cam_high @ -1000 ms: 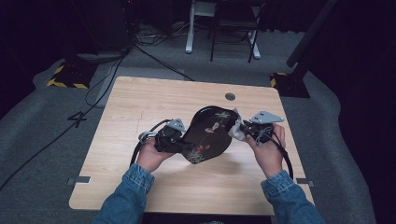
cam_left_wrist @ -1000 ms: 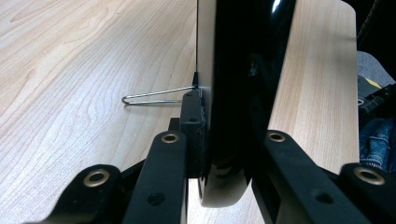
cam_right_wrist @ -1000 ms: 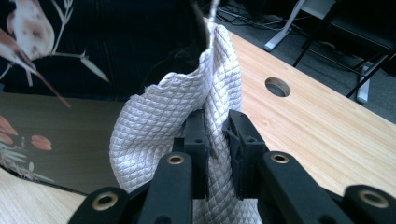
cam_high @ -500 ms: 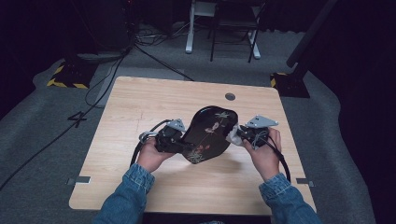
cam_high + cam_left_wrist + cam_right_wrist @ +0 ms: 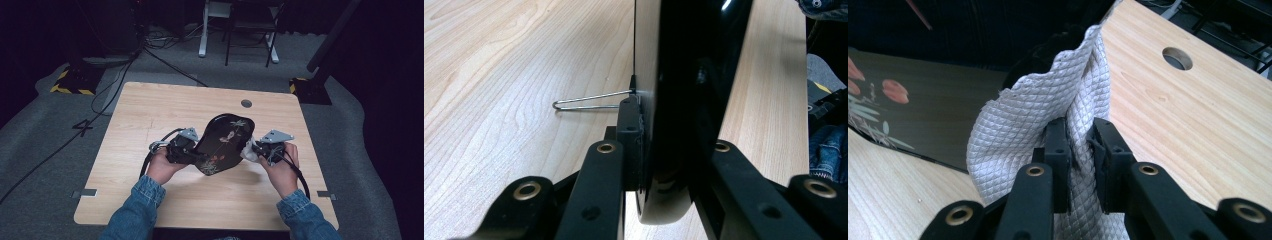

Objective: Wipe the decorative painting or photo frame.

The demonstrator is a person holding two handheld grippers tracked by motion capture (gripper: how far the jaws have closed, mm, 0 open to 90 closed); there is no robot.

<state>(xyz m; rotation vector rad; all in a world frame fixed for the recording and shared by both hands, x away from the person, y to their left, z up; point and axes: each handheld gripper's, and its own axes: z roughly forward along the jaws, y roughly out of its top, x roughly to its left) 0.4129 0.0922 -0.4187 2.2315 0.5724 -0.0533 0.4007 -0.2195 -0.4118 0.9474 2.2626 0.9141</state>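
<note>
You're gripping the black tray (image 5: 222, 145) on edge above the bench (image 5: 150, 110) with your left hand-held gripper (image 5: 192, 154), nothing in it, while your right hand-held gripper (image 5: 252, 150) is pinching a grey cloth (image 5: 1048, 100) against it.

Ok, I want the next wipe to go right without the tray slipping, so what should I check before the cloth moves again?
1. Left gripper clamped on the black tray: ok, its jaws pinch the tray's rim from both sides.
2. Right gripper holding the grey cloth: ok, the jaws are shut on a bunched fold.
3. Cloth touching the tray: cannot tell; it sits right at the tray's edge.
4. Tray position: ok, it is held tilted on edge over the wooden table.
5. Thin wire loop behind the tray kept out of the cloth's way: ok, it sits on the side away from the cloth.
</note>
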